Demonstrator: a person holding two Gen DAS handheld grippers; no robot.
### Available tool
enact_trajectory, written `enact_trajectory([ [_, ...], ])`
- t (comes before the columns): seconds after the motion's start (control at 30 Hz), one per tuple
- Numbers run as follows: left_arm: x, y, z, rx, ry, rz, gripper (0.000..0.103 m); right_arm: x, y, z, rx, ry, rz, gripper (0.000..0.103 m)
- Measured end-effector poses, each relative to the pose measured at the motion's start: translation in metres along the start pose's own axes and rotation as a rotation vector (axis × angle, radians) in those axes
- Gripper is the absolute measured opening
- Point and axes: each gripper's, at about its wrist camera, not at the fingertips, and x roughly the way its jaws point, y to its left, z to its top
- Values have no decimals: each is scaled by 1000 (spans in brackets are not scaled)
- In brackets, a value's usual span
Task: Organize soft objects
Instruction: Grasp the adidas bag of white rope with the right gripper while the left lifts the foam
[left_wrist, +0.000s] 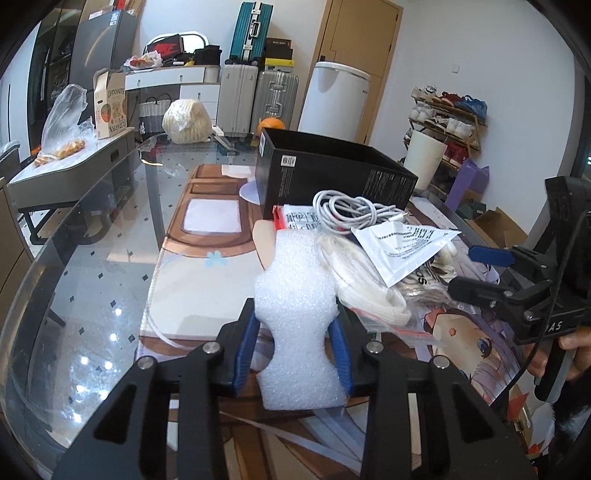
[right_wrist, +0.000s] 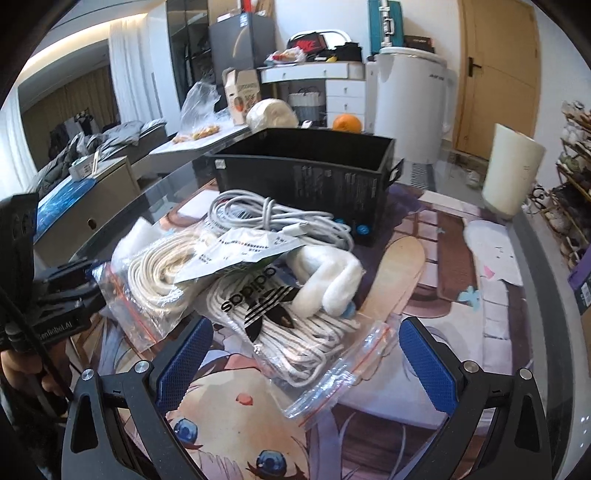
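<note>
My left gripper (left_wrist: 295, 347) is shut on a white foam piece (left_wrist: 295, 295) and squeezes its waist, above the anime desk mat (left_wrist: 207, 258). Behind it lies a pile: a coiled white cable (left_wrist: 351, 210), a white printed pouch (left_wrist: 402, 243) and bagged white rope (left_wrist: 362, 284). An open black box (left_wrist: 332, 173) stands at the back. My right gripper (right_wrist: 306, 354) is open over a zip bag of white rope with an adidas logo (right_wrist: 295, 332). A white fluffy item (right_wrist: 328, 277), the cable (right_wrist: 273, 218), the pouch (right_wrist: 240, 254) and the box (right_wrist: 306, 177) lie beyond.
The mat covers a glass table (left_wrist: 92, 295). A white cylinder (right_wrist: 513, 170) stands at the table's right edge, an orange (right_wrist: 347, 123) behind the box. The right gripper shows at the right of the left view (left_wrist: 517, 288). Suitcases, a cabinet and a shoe rack fill the room.
</note>
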Motion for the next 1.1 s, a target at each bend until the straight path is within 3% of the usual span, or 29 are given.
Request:
enact_trajectory([
  [0.37, -14, 8, 7, -25, -63, 35, 36, 23, 6, 8, -100, 57, 94, 102],
  [0.6, -21, 12, 10, -38, -94, 41, 36, 10, 15, -3, -158, 88, 171, 98],
  [0.87, -25, 8, 10, -22, -105, 31, 36, 20, 1, 5, -145, 84, 104, 98],
  [1.1, -25, 5, 9, -7, -101, 19, 36, 29, 2, 6, -163, 141, 224, 98],
])
